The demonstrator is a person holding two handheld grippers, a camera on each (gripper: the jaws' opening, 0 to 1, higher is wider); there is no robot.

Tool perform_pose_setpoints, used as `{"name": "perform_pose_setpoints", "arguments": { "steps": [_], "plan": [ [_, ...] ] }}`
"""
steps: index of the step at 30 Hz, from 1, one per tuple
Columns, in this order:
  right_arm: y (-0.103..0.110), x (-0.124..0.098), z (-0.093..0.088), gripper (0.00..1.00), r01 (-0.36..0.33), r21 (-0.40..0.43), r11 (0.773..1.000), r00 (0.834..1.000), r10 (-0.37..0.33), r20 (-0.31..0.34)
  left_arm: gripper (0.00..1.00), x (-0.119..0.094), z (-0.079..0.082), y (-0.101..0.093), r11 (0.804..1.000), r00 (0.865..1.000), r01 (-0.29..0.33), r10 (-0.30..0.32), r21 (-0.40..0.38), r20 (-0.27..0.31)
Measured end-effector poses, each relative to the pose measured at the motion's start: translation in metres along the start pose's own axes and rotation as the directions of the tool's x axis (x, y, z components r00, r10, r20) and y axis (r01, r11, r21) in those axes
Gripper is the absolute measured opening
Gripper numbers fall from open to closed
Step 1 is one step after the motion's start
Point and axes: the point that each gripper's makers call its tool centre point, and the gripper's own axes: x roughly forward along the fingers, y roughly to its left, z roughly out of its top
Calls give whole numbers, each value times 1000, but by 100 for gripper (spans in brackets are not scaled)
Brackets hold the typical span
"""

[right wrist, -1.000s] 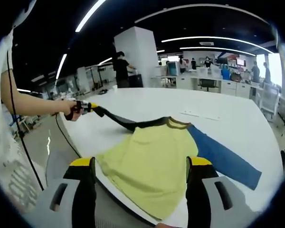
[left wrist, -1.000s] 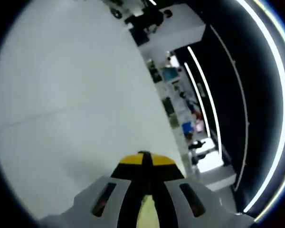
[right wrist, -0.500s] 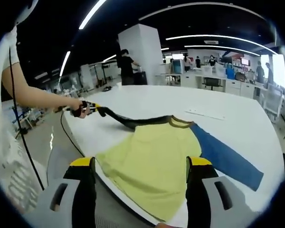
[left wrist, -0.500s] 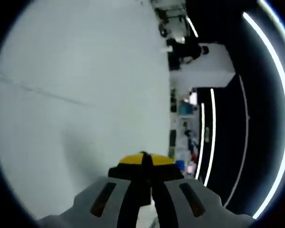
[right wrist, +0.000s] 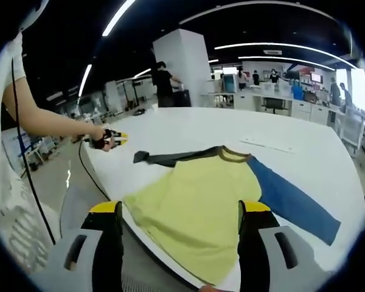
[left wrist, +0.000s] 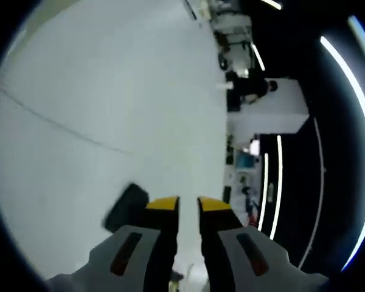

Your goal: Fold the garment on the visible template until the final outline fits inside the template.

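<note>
A yellow shirt [right wrist: 201,201] lies flat on the white table [right wrist: 188,128], with a dark sleeve [right wrist: 164,159] stretched left and a blue sleeve [right wrist: 292,201] stretched right. My right gripper [right wrist: 180,210] hovers over the shirt's near hem, its jaws wide open and holding nothing. A hand holds my left gripper [right wrist: 117,139] just left of the dark sleeve's cuff, apart from it. In the left gripper view the left gripper [left wrist: 188,204] has its yellow-tipped jaws slightly parted, and the dark cuff [left wrist: 126,207] lies on the table beside them.
A thin line [left wrist: 55,125] runs across the white tabletop. The table's near edge [right wrist: 109,194] curves below the shirt. Behind stand a white pillar [right wrist: 182,67], desks and several people. A black cable [right wrist: 85,176] hangs from the left gripper.
The left gripper's jaws have parted and let go of the dark sleeve, which now lies flat on the table. The left gripper view has rolled. The right gripper stayed put.
</note>
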Motion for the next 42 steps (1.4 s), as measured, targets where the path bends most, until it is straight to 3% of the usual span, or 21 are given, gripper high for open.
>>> {"name": "perform_pose_setpoints", "arguments": {
  "steps": [1,7,11,14,15,16,17,18,19,20,21,22,24,27,29,30,32,34,37,41,42],
  "plan": [
    [0,1,0,77,-2,-1,1000,1000,2,-1,16,-6,-11,-5,996,999,16,-12,85,-48],
    [4,4,-1,77,-16,-5,1000,1000,16,-2,27,-26,-62,1,952,967,101,-26,288,-254],
    [5,4,0,77,-22,-9,1000,1000,22,3,33,-47,-96,4,895,940,169,-19,414,-342],
    [6,4,0,77,-25,-15,1000,1000,25,2,36,-63,-120,7,813,907,249,-5,526,-421],
    [5,3,0,77,-24,-16,1000,1000,24,2,37,-69,-127,8,770,891,284,8,572,-454],
    [5,3,-1,77,-23,-15,1000,1000,23,2,38,-72,-132,13,669,871,342,40,660,-491],
    [5,2,-1,77,-22,-13,1000,1000,22,3,38,-77,-137,17,591,857,373,75,715,-510],
    [4,2,-2,77,-21,-11,1000,1000,21,3,38,-82,-144,23,533,835,408,110,741,-539],
    [4,2,-2,77,-20,-10,1000,1000,20,4,39,-92,-155,30,453,797,466,158,760,-583],
    [4,1,-2,77,-20,-11,1000,1000,20,4,40,-102,-165,35,391,774,503,194,771,-603],
    [4,1,-2,77,-20,-12,1000,1000,20,5,40,-110,-175,44,297,753,542,244,786,-611],
    [4,1,-3,77,-20,-11,1000,1000,20,5,40,-119,-182,51,240,734,568,287,788,-616],
    [4,2,-3,77,-20,-10,1000,1000,20,7,38,-131,-195,64,161,701,609,349,777,-622],
    [5,3,-1,77,-23,-10,1000,1000,24,13,34,-148,-212,89,126,642,642,451,756,-620],
    [6,3,-1,77,-25,-14,1000,1000,25,15,31,-151,-215,101,86,635,643,496,761,-592],
    [6,3,0,77,-25,-14,1000,1000,25,16,28,-155,-218,109,81,619,645,527,760,-582],
    [5,2,0,77,-22,-14,1000,1000,22,19,25,-152,-221,118,94,598,655,542,749,-591],
    [4,0,-1,77,-18,-10,1000,1000,19,18,24,-157,-225,129,157,555,643,579,750,-597],
    [1,-2,-3,76,-12,-10,1000,1000,12,14,20,-152,-214,138,56,577,644,620,763,-532],
    [-2,-4,-3,76,-4,-3,1000,1000,4,20,10,-146,-212,141,71,595,612,614,788,-518],
    [-2,-4,-3,76,-3,-5,1000,1000,3,20,7,-145,-211,142,58,604,605,617,794,-504]
  ]
}}
